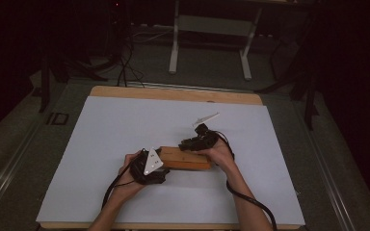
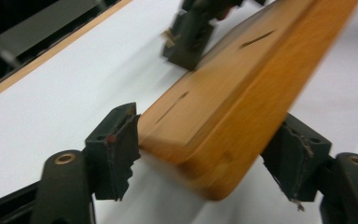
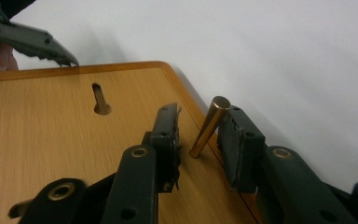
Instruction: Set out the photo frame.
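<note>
Dim room, white sheet laid over desk [image 1: 125,125]. Wooden board [image 1: 188,158] lies mid-desk, long axis running left to right between both hands. Left gripper [image 2: 200,158] set astride board's near end, jaws spread, board edge seen between pads; contact cannot be told. Right gripper [image 3: 198,140] placed over far end, jaws parted either side of brass pin [image 3: 209,126], not yet closed. Pin stands tilted in board slot, leaning toward right-hand jaw. Right gripper judged nearer pin.
</note>
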